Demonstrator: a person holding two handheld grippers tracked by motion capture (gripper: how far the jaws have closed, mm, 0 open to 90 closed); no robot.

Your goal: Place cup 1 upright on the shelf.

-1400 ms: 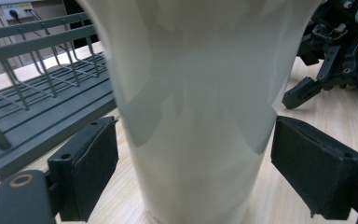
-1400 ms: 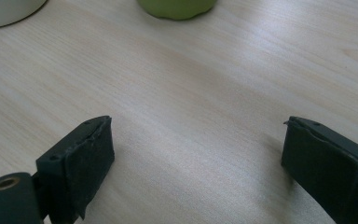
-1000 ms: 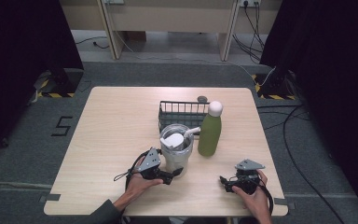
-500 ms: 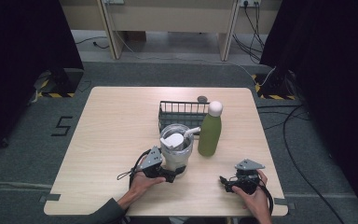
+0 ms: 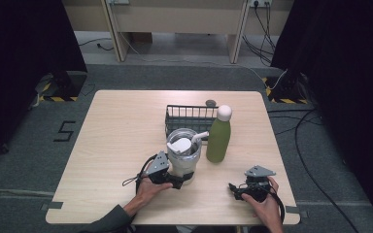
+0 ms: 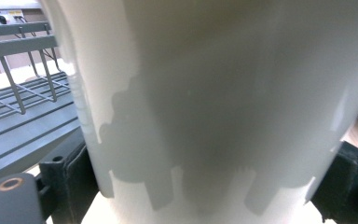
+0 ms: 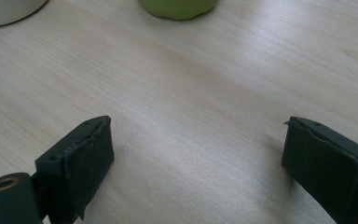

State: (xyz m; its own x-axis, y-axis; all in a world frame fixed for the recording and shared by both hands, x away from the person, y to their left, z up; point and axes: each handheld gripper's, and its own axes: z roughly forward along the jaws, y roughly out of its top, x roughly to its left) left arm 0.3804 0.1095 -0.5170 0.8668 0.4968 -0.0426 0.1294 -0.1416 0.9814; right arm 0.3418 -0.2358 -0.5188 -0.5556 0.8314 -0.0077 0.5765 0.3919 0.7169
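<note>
The white cup (image 5: 183, 156) is standing near the middle of the pale wooden surface (image 5: 116, 145), the left tongs (image 5: 179, 180) just closing round its base. The right tongs (image 5: 234, 188) are resting released, near right. Grey carpet (image 5: 29, 160) is lying around.

**Things around the wooden table**

The wooden table (image 5: 116, 145) is the landmark. A green bottle (image 5: 218, 141) with a white cap stands upright near the table's middle, right in front of a dark wire basket (image 5: 189, 114). A small round grey object (image 5: 210, 102) lies on the table just behind this basket. On the grey floor left of the table, a mark "5" (image 5: 65, 131) shows. Cables (image 5: 315, 141) run over the floor to the table's right.
</note>
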